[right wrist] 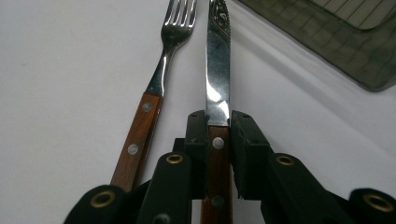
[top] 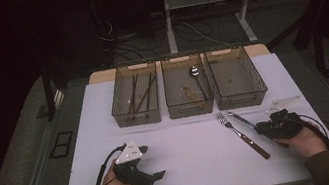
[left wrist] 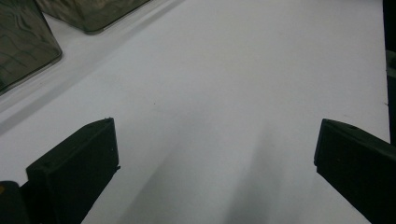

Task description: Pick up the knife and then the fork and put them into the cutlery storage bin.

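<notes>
Three bins [top: 188, 102] beyond; fork [right wrist: 154, 93] beside knife [right wrist: 217, 79] (right tongs [right wrist: 218, 122] clamped).

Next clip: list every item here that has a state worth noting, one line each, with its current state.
Knife: lying on the table, wooden handle clamped between the jaws.
Fork: lying flat beside the knife, untouched.
Right gripper: shut on the knife handle.
Left gripper: open, nothing between the jaws.
Left bin: holds dark sticks, maybe chopsticks.
Middle bin: holds a spoon and another utensil.
Right bin: looks empty.
</notes>
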A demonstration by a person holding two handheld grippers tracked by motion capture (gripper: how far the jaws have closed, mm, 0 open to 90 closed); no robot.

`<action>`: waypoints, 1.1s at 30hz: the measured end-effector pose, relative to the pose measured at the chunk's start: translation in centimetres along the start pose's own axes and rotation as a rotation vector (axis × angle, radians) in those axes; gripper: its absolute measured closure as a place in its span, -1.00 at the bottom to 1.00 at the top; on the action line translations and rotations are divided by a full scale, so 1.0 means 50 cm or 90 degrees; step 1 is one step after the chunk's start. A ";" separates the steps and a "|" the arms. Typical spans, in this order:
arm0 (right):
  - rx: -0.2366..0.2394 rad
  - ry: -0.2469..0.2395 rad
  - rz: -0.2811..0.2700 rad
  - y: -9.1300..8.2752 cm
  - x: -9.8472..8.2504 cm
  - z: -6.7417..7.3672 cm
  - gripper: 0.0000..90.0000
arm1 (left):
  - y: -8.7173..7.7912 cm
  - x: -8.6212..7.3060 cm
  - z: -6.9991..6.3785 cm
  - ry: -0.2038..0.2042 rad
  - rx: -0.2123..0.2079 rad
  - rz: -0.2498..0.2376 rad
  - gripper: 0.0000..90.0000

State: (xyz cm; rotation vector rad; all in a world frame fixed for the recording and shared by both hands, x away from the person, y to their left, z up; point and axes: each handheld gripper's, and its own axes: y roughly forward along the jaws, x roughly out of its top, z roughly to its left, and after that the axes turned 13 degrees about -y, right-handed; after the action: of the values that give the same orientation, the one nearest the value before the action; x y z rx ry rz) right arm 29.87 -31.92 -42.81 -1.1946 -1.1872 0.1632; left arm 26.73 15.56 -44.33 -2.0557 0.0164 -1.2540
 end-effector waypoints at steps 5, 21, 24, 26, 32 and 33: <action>-0.001 0.004 -0.015 -0.014 0.002 -0.003 0.73 | 0.000 0.000 0.000 0.000 0.000 0.000 -1.00; -0.008 0.007 -0.071 -0.065 0.016 -0.015 0.73 | 0.000 0.000 0.001 -0.003 0.001 -0.002 -1.00; -0.009 0.008 -0.082 -0.075 0.022 -0.021 0.73 | -0.001 0.000 0.001 -0.003 0.001 -0.002 -1.00; -0.013 0.010 -0.089 -0.080 0.027 -0.025 0.73 | -0.002 0.000 0.003 -0.003 0.003 -0.002 -1.00; -0.016 0.022 -0.102 -0.087 0.040 -0.043 0.73 | -0.005 0.001 0.007 -0.005 0.003 -0.007 -1.00; -0.019 0.020 -0.104 -0.087 0.043 -0.047 0.73 | -0.005 0.001 0.008 -0.007 0.003 -0.008 -1.00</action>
State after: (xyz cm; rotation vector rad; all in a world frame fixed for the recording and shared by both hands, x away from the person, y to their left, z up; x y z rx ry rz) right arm 30.63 -33.87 -37.85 -1.1167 -1.2569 0.0036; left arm 26.97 15.95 -44.27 -2.0620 -0.0048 -1.2500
